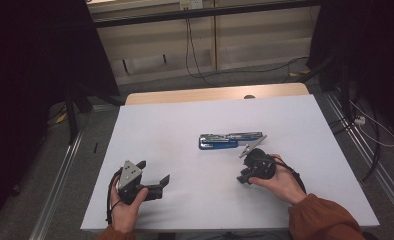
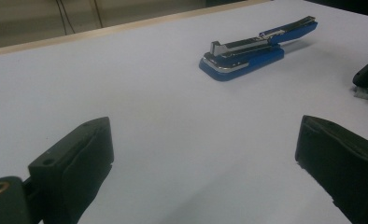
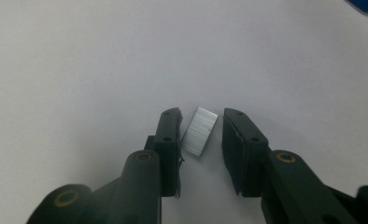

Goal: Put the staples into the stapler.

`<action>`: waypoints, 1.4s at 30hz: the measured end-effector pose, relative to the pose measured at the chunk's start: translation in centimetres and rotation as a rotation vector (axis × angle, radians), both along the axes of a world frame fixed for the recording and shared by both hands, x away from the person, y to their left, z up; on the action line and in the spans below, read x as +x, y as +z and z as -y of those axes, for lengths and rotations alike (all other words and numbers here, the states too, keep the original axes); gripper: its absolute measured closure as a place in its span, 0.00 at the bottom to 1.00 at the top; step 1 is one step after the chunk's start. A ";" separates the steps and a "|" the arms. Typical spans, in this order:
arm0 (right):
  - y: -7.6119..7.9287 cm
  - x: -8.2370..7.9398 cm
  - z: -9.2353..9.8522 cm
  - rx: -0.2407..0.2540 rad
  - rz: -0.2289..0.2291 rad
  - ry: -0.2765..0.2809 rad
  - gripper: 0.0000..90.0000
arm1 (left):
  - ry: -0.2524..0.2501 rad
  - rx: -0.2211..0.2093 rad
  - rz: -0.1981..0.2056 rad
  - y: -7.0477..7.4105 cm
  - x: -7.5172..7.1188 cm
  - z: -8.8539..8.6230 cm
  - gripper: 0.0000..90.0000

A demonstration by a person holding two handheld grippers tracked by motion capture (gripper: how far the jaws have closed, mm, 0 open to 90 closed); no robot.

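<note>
Silver staple strip point(image 3: 199, 131) between right gripper point(image 3: 200, 133) jaws, untouched | left gripper point(image 2: 205, 154) jaws spread

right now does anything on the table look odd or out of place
Yes: the blue stapler lies swung open, its top arm stretched out flat, and a strip of staples lies loose on the white table, askew between the right gripper jaws, which aren't yet pressing it.

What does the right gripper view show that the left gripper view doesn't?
Right gripper view: a small silver strip of staples lying between the right claw, whose jaws stand just apart from it. Left gripper view: the whole blue stapler, opened out, beyond the wide-open left claw. Both share the white table.
</note>
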State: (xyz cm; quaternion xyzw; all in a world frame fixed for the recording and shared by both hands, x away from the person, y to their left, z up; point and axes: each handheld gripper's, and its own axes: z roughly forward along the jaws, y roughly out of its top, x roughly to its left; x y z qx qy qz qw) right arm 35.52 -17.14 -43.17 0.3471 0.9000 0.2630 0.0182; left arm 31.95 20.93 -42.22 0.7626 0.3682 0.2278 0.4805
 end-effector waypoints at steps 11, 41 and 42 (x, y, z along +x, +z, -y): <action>0.0 0.1 0.0 -0.011 0.003 0.008 0.81 | -0.001 -0.007 -0.001 0.0 0.0 0.0 0.05; 0.1 0.4 -0.2 -0.029 0.026 0.051 0.88 | -0.006 -0.006 0.001 0.1 0.1 -0.1 0.05; 0.2 0.4 -0.2 -0.025 0.027 0.051 0.88 | -0.005 -0.007 0.002 0.1 0.0 -0.1 0.05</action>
